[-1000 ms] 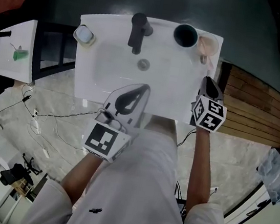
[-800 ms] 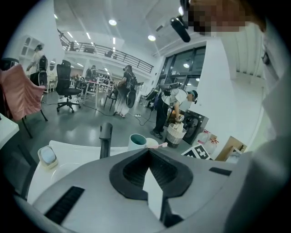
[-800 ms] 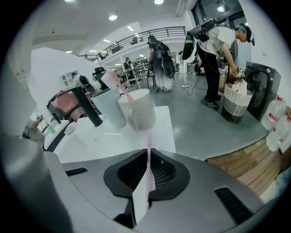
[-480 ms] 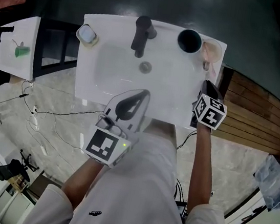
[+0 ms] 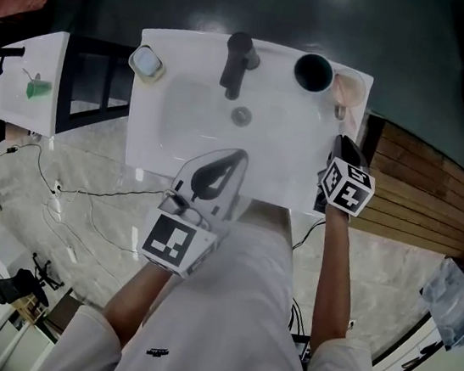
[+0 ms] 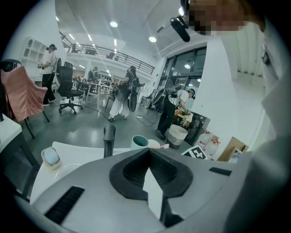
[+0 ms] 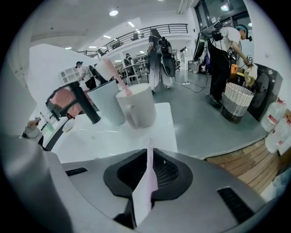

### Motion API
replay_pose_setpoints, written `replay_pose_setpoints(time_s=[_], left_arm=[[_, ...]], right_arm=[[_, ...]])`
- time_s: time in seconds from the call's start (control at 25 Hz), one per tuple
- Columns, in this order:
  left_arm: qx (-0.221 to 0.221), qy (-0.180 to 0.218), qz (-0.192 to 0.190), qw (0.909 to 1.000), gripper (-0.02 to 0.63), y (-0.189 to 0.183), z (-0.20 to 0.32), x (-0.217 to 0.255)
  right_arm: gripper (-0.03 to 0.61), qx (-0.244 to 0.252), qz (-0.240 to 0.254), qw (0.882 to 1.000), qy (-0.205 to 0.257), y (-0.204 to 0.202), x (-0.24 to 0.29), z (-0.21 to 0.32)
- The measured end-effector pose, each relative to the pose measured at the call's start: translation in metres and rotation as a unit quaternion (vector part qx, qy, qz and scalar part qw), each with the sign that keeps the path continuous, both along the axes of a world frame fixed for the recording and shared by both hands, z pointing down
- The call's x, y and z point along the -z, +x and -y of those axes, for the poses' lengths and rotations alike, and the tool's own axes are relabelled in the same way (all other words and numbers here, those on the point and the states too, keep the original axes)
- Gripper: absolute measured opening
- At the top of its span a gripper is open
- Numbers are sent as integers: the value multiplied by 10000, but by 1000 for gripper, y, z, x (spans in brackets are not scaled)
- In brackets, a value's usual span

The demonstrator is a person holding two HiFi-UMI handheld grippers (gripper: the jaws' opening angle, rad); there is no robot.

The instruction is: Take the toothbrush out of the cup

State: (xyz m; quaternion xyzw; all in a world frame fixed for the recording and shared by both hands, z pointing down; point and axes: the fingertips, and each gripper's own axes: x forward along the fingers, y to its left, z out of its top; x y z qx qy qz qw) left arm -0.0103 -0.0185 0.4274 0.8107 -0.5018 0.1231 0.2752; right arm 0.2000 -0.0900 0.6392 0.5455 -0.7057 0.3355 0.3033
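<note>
Two grippers, one toothbrush, and neither gripper is on it yet. On the far left of the sink point(image 5: 179, 134) there's a small dish point(image 5: 146, 62), then the black faucet point(image 5: 238, 59) in the middle at the back. The left gripper point(image 5: 234, 157) hangs over the near rim, jaws pressed together with nothing in them, well away from the cups.

Right of the faucet is a dark cup point(image 5: 314, 72), and just beside it, in the back right corner, is the white mug point(image 5: 349, 90). That's where the pink toothbrush point(image 7: 117, 79) is, handle down in the mug and bristle end sticking up, leaning toward the dark cup. The right gripper point(image 5: 343, 143) is the nearest one, pointed down at the mug from the near side, and its jaws are closed on nothing too.

My take on doing it well: spread the right jaws before going in, and line them up across the handle, above the rim and below the bristles. Pinch firmly, then pull up along the lean instead of sideways. The mug sits close to the sink's edge, so dragging the brush against the rim could tip it or shove it into the dark cup
</note>
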Motion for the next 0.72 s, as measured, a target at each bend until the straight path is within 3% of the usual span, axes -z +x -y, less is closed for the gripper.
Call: replay_pose_setpoints(time_s=[0.32, 0.72], left_arm=[[-102, 73, -47, 9999, 2, 3, -2, 13], [-185, 543, -50, 9983, 2, -4, -5, 38]], right_arm=[[17, -159, 160, 9992, 336, 0, 29, -1], [17, -69, 249, 9955, 916, -14, 94, -17]])
